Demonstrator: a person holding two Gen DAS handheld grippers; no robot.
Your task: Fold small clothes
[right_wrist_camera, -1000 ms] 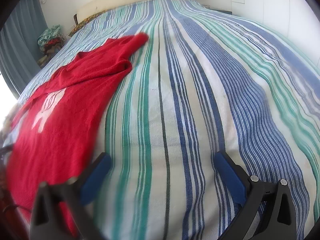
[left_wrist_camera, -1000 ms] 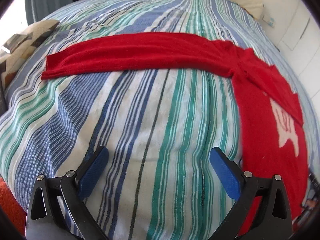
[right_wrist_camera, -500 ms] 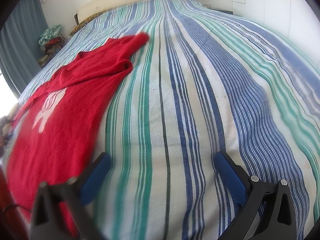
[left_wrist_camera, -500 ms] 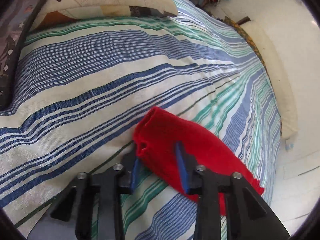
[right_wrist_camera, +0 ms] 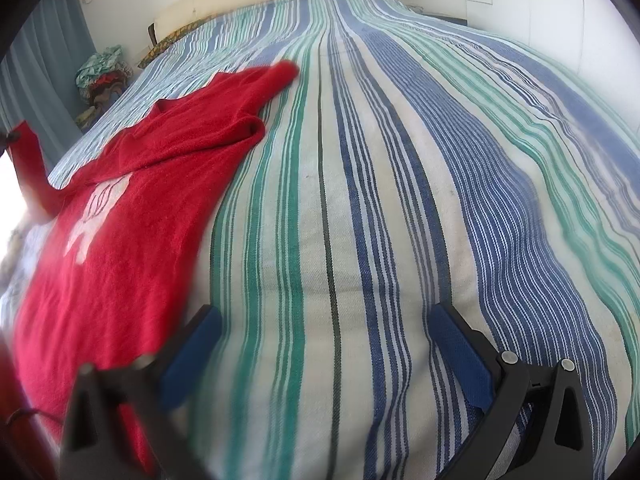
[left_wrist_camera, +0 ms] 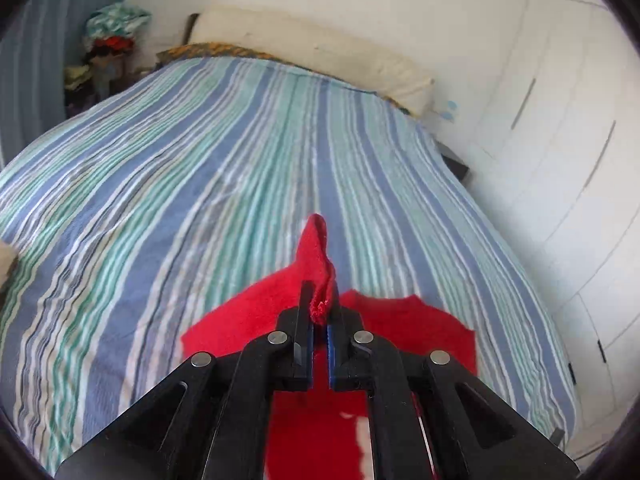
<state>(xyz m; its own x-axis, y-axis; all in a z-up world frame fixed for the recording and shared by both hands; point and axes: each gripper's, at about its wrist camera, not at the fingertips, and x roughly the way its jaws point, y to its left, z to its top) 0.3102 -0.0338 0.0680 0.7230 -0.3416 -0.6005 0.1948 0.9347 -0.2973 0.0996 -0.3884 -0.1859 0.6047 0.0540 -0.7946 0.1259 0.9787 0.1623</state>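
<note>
A red sweater (right_wrist_camera: 132,216) with a white motif on its chest lies flat on the striped bed. My left gripper (left_wrist_camera: 319,316) is shut on the cuff of one red sleeve (left_wrist_camera: 316,248) and holds it raised above the sweater body (left_wrist_camera: 248,320). That raised sleeve shows at the far left of the right wrist view (right_wrist_camera: 28,160). The other sleeve (right_wrist_camera: 276,74) lies out on the bed. My right gripper (right_wrist_camera: 324,344) is open and empty, low over the bedcover just right of the sweater's hem.
The striped bedcover (right_wrist_camera: 440,160) spreads wide to the right of the sweater. A cream pillow (left_wrist_camera: 312,48) lies along the headboard. A heap of clothes (left_wrist_camera: 112,32) stands by the curtain. White wardrobe doors (left_wrist_camera: 560,140) line the right wall.
My left gripper has shut on the sleeve cuff, lifted it off the bed and swung it over toward the sweater body. My right gripper has stayed open in place.
</note>
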